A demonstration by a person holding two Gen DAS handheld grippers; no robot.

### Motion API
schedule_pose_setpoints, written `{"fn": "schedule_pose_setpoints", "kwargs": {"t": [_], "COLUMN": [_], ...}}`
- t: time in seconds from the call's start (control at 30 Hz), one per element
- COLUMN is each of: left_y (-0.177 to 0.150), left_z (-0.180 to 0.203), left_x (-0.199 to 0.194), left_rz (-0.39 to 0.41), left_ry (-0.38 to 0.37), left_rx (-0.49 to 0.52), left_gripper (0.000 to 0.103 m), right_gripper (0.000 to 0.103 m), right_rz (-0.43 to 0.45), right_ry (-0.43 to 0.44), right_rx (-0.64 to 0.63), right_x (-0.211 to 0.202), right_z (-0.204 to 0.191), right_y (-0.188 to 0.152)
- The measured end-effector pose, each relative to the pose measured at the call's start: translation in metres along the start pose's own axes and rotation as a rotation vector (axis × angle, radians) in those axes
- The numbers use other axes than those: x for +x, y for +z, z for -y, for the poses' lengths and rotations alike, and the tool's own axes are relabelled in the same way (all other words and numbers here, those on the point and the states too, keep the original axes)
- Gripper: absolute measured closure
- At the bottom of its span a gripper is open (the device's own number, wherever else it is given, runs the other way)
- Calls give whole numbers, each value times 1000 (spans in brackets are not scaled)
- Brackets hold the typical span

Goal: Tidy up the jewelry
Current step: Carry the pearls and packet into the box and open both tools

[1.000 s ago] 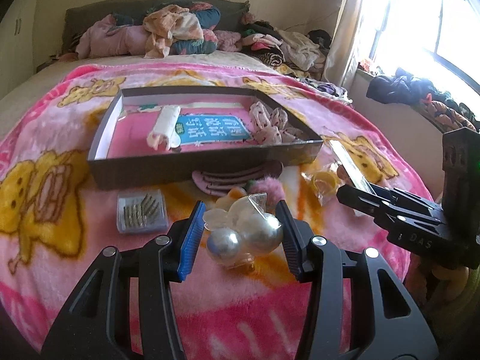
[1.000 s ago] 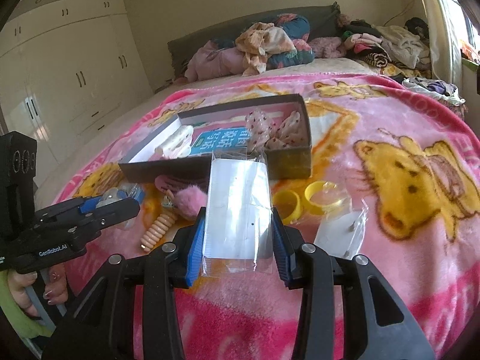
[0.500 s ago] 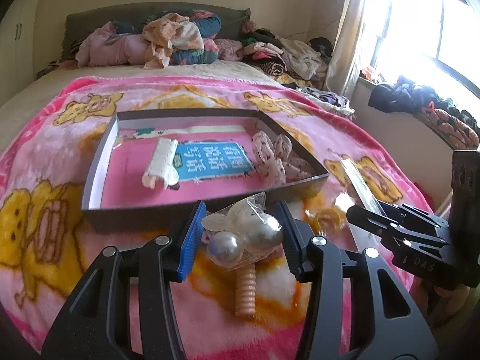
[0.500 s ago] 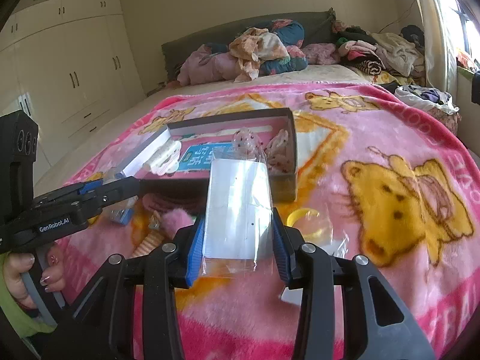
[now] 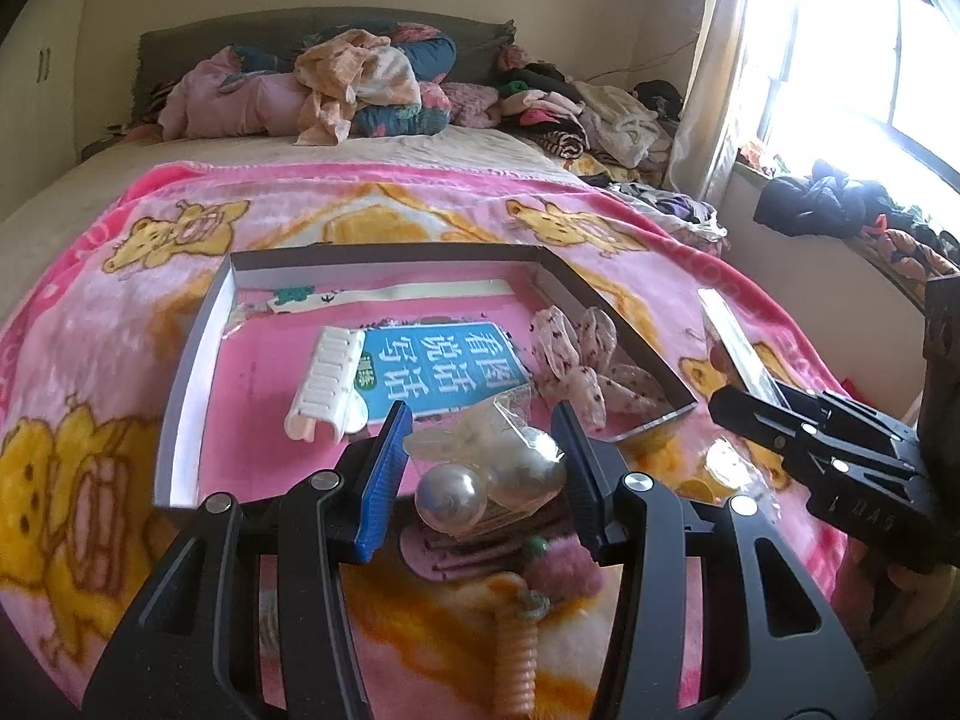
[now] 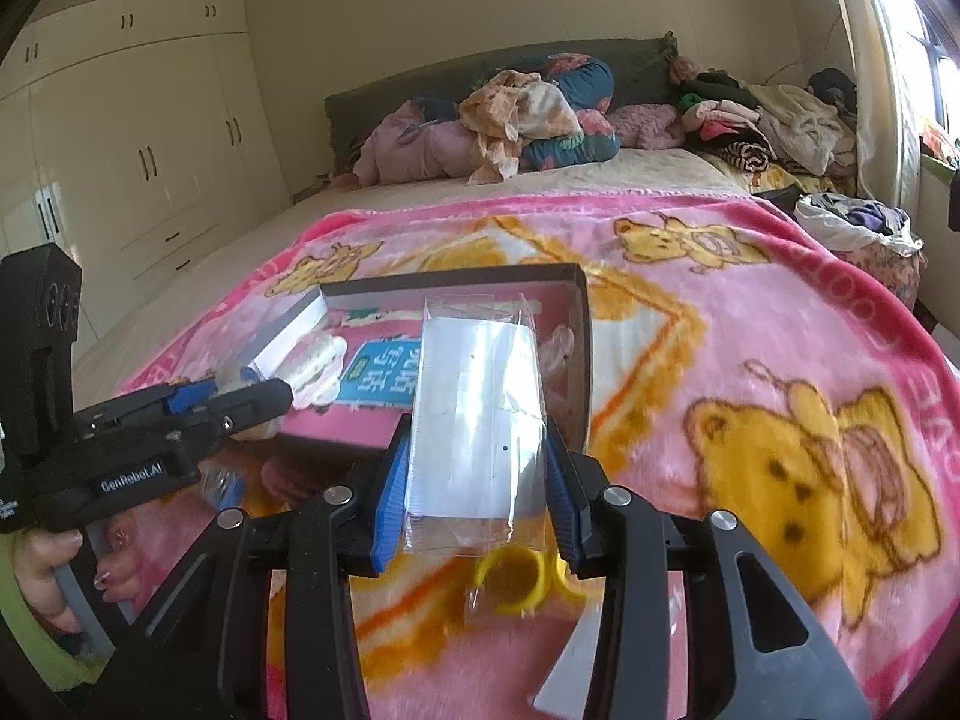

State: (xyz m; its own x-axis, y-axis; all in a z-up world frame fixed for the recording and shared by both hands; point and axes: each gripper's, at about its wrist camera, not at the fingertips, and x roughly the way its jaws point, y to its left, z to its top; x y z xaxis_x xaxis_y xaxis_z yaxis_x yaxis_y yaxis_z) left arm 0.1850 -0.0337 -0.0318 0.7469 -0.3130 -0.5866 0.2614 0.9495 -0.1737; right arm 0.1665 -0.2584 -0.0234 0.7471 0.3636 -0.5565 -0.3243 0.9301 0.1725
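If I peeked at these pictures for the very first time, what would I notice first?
Probably the clear plastic bag with two big shiny pearl balls, pinched in the left gripper right up front. Next, the flat clear plastic packet clamped in the right gripper. Behind both, a shallow dark cardboard box sits on the pink teddy-bear blanket.

Sunlit window right of a clothes-heaped bed; cream wardrobes line the left wall.

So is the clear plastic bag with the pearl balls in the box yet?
Not yet: the clear plastic bag of pearl balls sits clamped in the left claw.
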Motion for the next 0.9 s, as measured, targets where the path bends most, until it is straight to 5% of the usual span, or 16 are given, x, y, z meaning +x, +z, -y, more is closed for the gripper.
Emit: {"fn": "schedule_pose_setpoints", "kwargs": {"t": [0.9], "left_y": [24], "left_z": [-5], "left_x": [65], "left_rz": [-85], "left_ry": [52], "left_rx": [4], "left_gripper": [64], "right_gripper": [64], "right_rz": [-74], "right_ry": [8], "right_rx": [22], "right_x": [82], "right_z": [26], "right_y": [55]}}
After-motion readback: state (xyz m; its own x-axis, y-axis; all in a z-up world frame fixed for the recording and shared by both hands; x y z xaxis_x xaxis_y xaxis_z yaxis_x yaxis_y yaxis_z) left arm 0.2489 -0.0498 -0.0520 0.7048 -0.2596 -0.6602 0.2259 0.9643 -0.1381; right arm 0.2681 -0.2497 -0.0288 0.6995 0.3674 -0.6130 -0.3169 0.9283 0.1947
